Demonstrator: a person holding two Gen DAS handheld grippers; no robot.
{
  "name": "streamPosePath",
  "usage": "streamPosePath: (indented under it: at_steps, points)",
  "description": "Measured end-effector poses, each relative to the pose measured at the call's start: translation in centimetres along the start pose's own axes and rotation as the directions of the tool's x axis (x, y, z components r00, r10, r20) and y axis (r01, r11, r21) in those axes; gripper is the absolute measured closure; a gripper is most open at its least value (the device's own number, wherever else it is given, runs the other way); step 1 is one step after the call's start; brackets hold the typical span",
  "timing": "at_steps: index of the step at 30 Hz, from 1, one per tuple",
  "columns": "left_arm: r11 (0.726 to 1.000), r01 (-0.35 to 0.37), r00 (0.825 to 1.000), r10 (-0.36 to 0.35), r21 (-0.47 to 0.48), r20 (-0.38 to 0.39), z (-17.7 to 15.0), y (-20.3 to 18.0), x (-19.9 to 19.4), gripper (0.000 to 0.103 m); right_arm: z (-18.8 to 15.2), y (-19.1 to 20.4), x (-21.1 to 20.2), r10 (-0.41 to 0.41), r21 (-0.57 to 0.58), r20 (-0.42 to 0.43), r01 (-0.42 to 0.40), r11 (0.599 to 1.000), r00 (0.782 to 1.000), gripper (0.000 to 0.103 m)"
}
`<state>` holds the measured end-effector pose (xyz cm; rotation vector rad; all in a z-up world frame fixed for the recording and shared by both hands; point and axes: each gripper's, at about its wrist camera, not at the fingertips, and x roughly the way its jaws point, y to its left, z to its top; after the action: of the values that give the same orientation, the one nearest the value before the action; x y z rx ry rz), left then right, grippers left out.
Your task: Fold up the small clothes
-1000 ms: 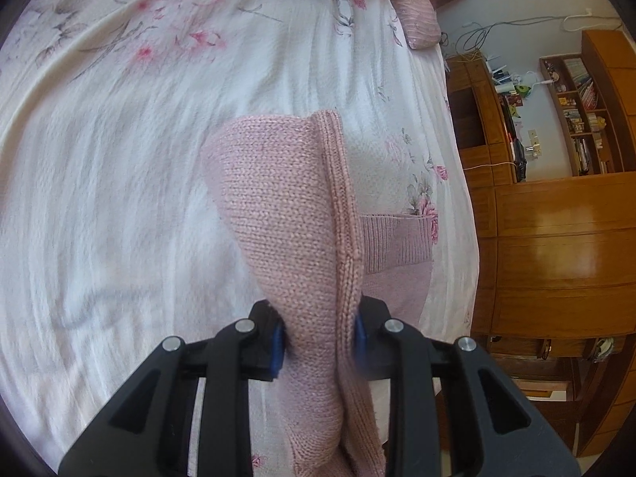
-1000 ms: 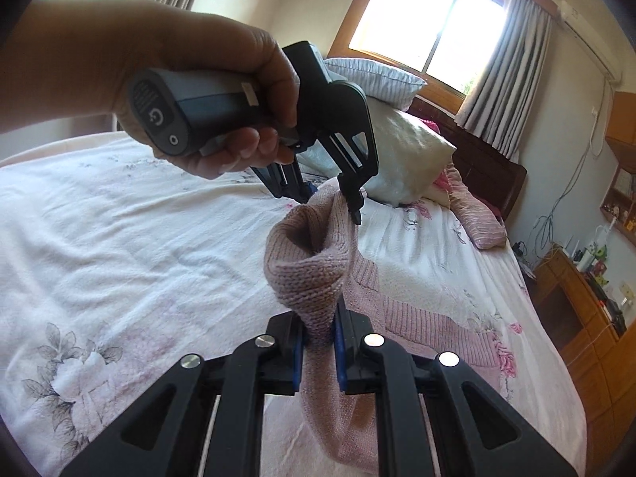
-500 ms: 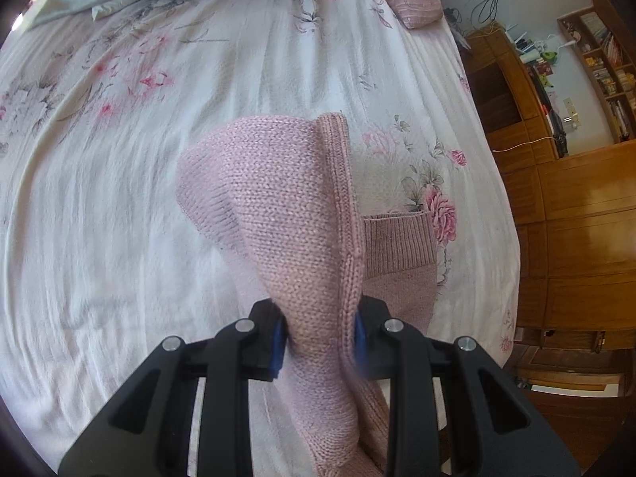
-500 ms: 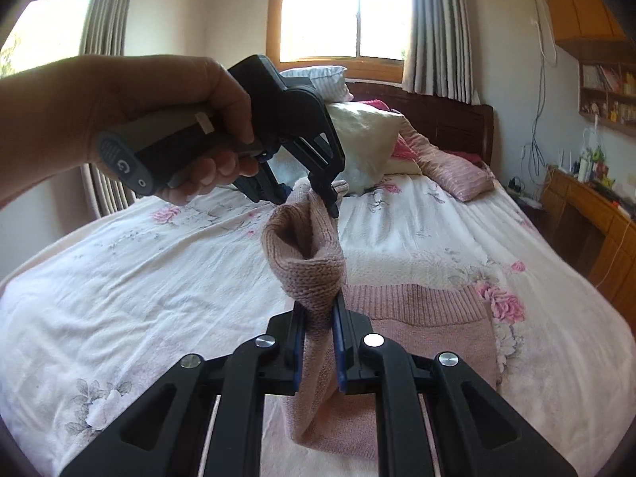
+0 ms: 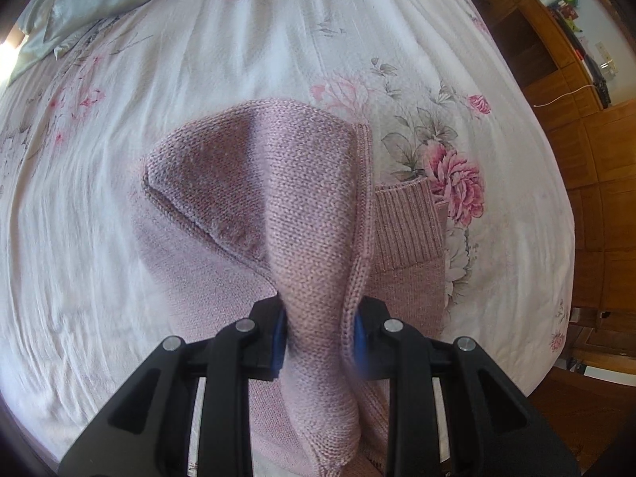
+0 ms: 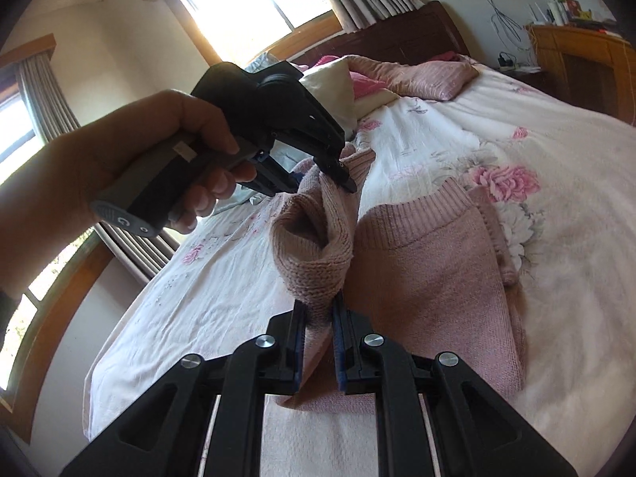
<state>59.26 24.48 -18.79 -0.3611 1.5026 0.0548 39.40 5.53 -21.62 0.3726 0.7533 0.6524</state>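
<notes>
Knit fabric of a pink sweater [image 6: 433,262] is sitting pinched between the blue pads of the right gripper [image 6: 320,338], nearest the right wrist camera, its jaws narrowed onto a rolled fold. Just beyond, a hand [image 6: 159,167] is gripping the handle of the left gripper [image 6: 338,169], which is clamping the same raised fold a little farther along. From the left wrist view, the left gripper [image 5: 320,334] is squeezing a thick bunch of the knit, and a lifted flap is rising ahead of it. Below both, the rest of the sweater is lying on the bed [image 5: 238,59], its ribbed hem [image 5: 405,226] spreading over the floral sheet. Farther back, pillows [image 6: 421,75] are resting by the dark headboard [image 6: 397,39], and wooden cabinets [image 5: 596,179] are standing beside the bed
</notes>
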Motion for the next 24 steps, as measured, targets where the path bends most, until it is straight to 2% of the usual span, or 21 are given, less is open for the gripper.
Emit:
streamPosePath:
  at_steps: [6,16,21,24]
  points:
    - [0.994,-0.084,0.996,0.086,0.071,-0.014,-0.7,-4.5,1.3,0.078,-1.5,-3.2,-1.8,0.053,0.093,0.037,-0.056,0.994,0.998,0.092]
    - [0.965,-0.215,0.975,0.22,0.152,-0.013,-2.5,-11.2,4.4,0.078,-4.6,-8.3,-4.1,0.085,0.235,0.06,-0.097,0.967,0.995,0.092]
    - [0.966,-0.213,0.976,0.217,0.147,-0.012,-2.9,-13.1,6.5,0.078,-4.6,-10.0,-4.9,0.065,0.244,0.061,-0.078,0.967,0.996,0.093]
    - [0.968,-0.208,0.977,0.211,0.137,-0.009,-3.0,-13.2,7.5,0.078,-4.7,-11.0,-4.8,0.069,0.242,0.033,-0.075,0.967,0.997,0.093]
